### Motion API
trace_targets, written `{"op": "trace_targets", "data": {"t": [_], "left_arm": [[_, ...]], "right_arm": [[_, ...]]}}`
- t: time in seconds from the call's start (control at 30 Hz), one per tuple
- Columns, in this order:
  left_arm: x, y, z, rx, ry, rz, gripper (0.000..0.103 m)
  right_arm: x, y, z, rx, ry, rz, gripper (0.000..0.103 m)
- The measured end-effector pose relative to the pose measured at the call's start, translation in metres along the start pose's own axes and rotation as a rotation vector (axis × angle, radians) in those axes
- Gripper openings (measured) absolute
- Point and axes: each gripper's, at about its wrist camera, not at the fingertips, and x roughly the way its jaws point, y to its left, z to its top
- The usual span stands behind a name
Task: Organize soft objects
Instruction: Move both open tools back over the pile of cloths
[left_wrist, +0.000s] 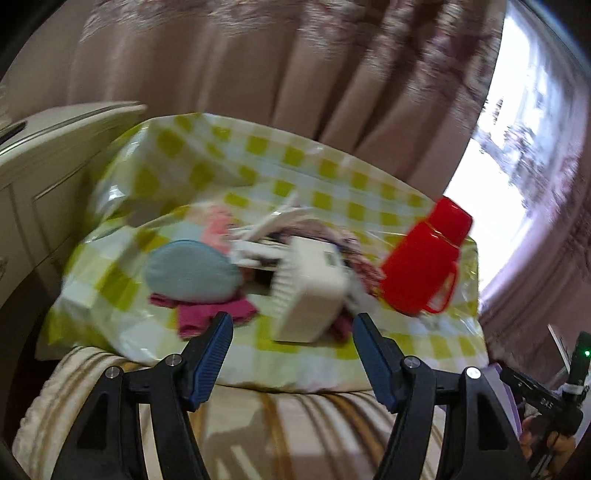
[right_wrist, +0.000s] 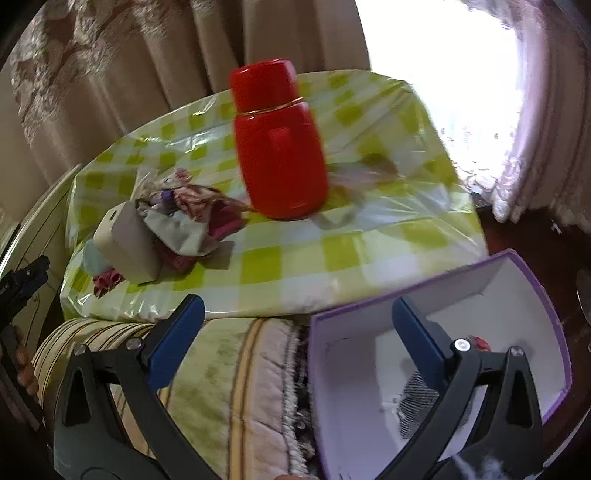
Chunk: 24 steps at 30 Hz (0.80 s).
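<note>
On the green-checked table (left_wrist: 332, 177) lies a heap of soft things: a light blue round pad (left_wrist: 190, 271), a magenta cloth (left_wrist: 210, 314) under it, something pink (left_wrist: 218, 229) behind, and patterned cloths (right_wrist: 184, 206). A white ribbed box (left_wrist: 314, 291) stands among them. My left gripper (left_wrist: 293, 316) hovers open just short of the table's near edge, with nothing between its pads. My right gripper (right_wrist: 297, 302) is wide open and bare, its right finger over a purple-rimmed white box (right_wrist: 517, 280). That box holds a striped cloth (right_wrist: 417, 402) and a small red item (right_wrist: 480, 343).
A red flask (right_wrist: 277, 147) stands upright at the middle of the table, right of the heap. White plastic pieces (left_wrist: 273, 225) lie behind the white box. A striped cushion (right_wrist: 229, 369) runs along the near side. A cream cabinet (left_wrist: 44, 155) is at the left, with curtains behind.
</note>
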Motion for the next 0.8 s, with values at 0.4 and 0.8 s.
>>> {"op": "trace_targets", "data": {"t": [0.4, 0.8], "left_arm": [[0.011, 0.065, 0.014, -0.069, 0.029, 0.084, 0.068], [0.060, 0.095, 0.034, -0.016, 0.137, 0.145, 0.075]], "right_arm": [[0.039, 0.051, 0.010, -0.112, 0.064, 0.073, 0.102], [0.085, 0.093, 0.026, -0.275, 0.107, 0.088, 0.102]]}}
